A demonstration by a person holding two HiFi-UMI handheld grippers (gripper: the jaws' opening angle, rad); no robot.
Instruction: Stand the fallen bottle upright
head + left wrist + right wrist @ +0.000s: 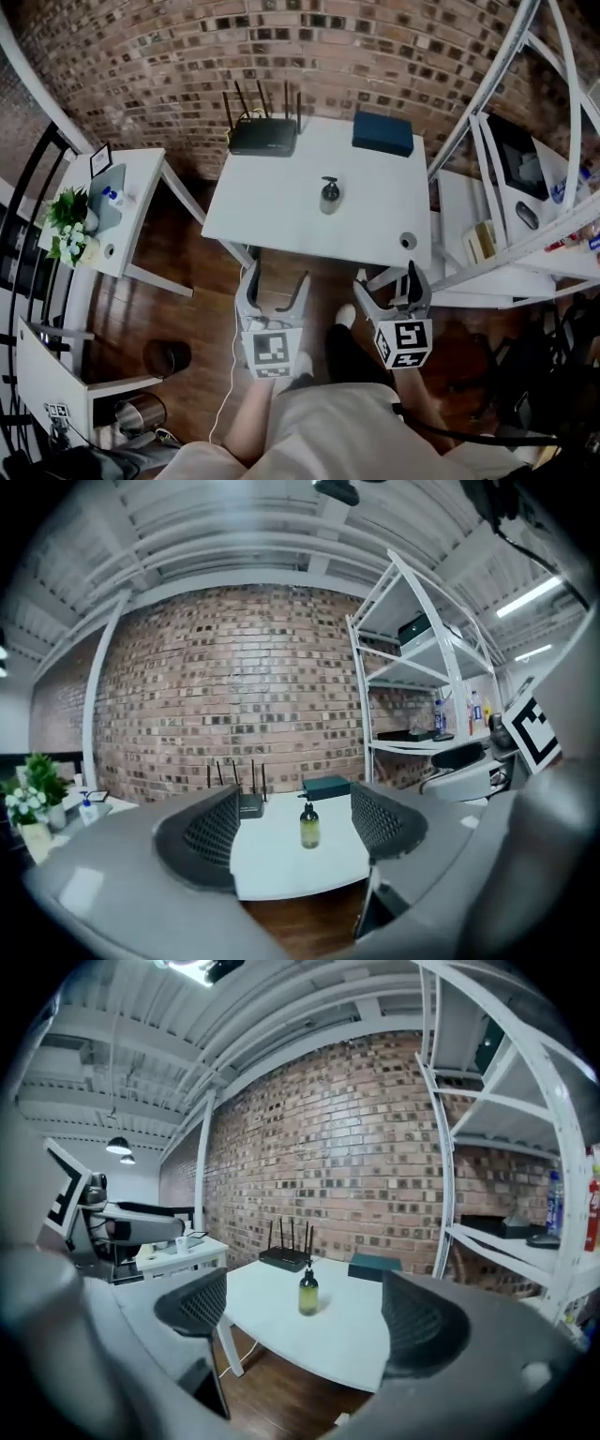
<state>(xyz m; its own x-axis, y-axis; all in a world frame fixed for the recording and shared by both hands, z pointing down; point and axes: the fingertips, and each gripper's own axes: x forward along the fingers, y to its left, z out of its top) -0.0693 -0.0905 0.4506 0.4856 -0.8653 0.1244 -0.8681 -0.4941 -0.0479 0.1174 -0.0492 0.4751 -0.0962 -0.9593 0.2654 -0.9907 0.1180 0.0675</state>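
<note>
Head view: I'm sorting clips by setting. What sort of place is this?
Probably an office or workshop-style room: an exposed brick wall, a white table carrying a router with antennas, and white metal shelving beside it.

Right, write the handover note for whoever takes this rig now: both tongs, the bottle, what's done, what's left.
Left tongs: open, empty, short of the near edge of the white table.
Right tongs: open, empty, also off the table.
Bottle: upright near the table's middle, nothing touching it; router and blue box sit behind it.
Done: the bottle stands upright.
Left: nothing visible; the job looks finished.
</note>
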